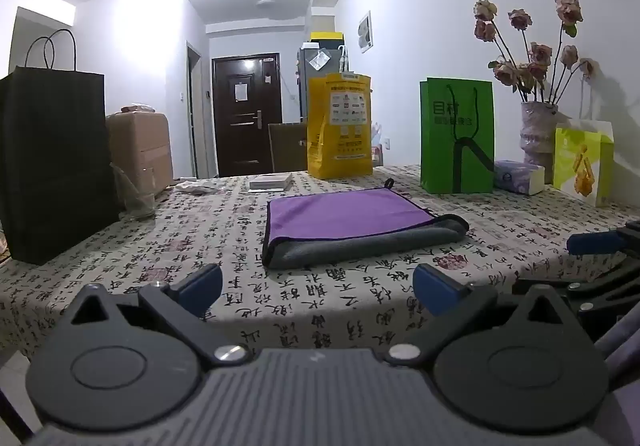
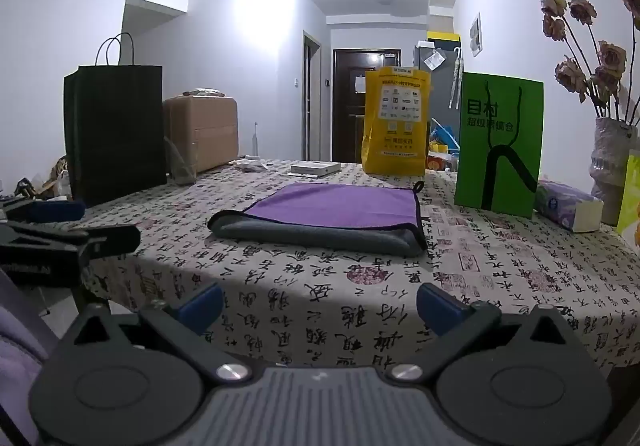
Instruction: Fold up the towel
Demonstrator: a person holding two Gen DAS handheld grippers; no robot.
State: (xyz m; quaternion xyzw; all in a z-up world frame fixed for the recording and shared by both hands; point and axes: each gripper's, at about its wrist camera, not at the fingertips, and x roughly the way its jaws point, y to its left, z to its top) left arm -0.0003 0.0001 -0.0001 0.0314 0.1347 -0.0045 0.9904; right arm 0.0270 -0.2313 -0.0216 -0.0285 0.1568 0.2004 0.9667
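Towel (image 1: 352, 224), purple over grey, lies folded flat on the calligraphy-print tablecloth (image 1: 240, 246), mid-table, apart from both tools. Left gripper (image 1: 316, 286) and right gripper (image 2: 318, 304) hover at the near edge, fingers spread, holding nothing. Left view alone shows the whole vase of dried roses (image 1: 538, 134) far right; right view alone shows floor clutter (image 2: 40, 182) far left.

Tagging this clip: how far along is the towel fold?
Done: towel lies folded on the tablecloth, purple up, grey layer rolled along the near edge. In hand: nothing; left gripper and right gripper are open, short of it. Left: possibly another fold.
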